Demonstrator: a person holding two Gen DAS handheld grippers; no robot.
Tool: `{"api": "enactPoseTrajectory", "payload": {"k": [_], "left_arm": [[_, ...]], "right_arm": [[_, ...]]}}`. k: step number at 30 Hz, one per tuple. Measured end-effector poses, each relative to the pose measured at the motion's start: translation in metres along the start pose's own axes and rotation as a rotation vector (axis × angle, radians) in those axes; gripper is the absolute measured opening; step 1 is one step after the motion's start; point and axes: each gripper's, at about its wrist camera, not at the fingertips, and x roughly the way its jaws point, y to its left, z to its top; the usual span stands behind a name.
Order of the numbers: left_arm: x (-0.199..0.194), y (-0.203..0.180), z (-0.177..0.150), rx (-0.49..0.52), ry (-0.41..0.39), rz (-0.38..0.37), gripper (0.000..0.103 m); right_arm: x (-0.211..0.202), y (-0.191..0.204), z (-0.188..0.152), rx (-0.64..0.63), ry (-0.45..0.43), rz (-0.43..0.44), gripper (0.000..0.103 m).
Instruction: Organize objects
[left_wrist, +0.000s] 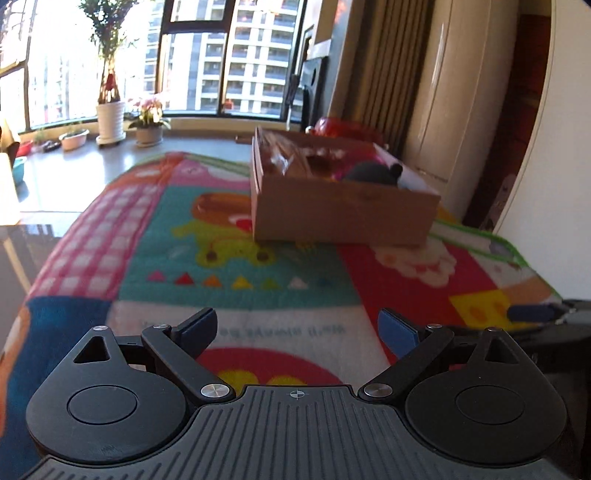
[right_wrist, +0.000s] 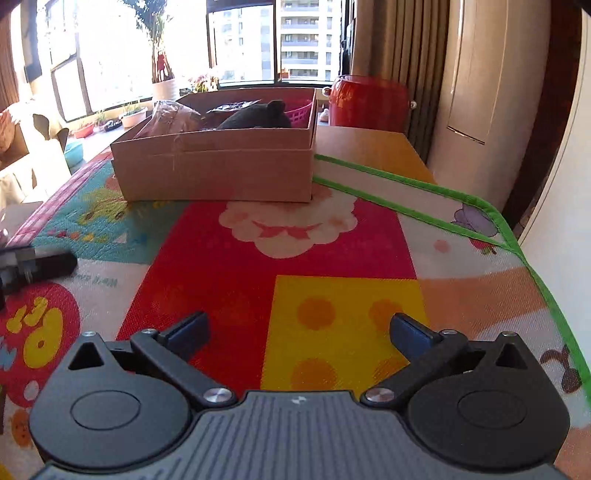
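A brown cardboard box (left_wrist: 343, 214) stands on the colourful cartoon mat (left_wrist: 229, 258), far ahead and to the right of my left gripper (left_wrist: 297, 332), which is open and empty above the mat. The box holds a dark grey plush toy (left_wrist: 373, 171), a clear plastic bag (left_wrist: 284, 158) and a pink basket. In the right wrist view the box (right_wrist: 218, 173) is ahead to the left, with the plush (right_wrist: 258, 116), the bag (right_wrist: 173, 118) and the pink basket (right_wrist: 299, 109) in it. My right gripper (right_wrist: 299, 334) is open and empty over the mat (right_wrist: 332, 240).
A red round container (right_wrist: 369, 101) stands behind the box on the bare wooden table (right_wrist: 369, 147). Potted plants (left_wrist: 110, 118) line the window sill. A cream cabinet (right_wrist: 480, 110) and a wall are at the right. The other gripper shows at each view's edge (right_wrist: 33, 266).
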Motion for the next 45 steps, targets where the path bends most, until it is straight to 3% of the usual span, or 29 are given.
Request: {"api": "enactPoseTrajectory", "payload": {"k": [4,8,18,45], "left_arm": [[0.016,-0.011,-0.004,0.037,0.044,0.085,0.098],[0.027,-0.018,-0.007,0.071,0.034,0.139,0.098],[0.035,-0.022,-0.004,0.055,0.030,0.168,0.101],[0.036,-0.020,-0.003,0.047,0.029,0.160,0.101]], "right_arm": [[0.000,0.000,-0.006,-0.011,-0.048,-0.006,0.103],[0.003,-0.004,-0.003,0.014,-0.071,-0.027,0.103],[0.006,-0.002,0.000,-0.001,-0.077,-0.027,0.103],[0.007,-0.003,-0.001,0.010,-0.084,-0.023,0.103]]}}
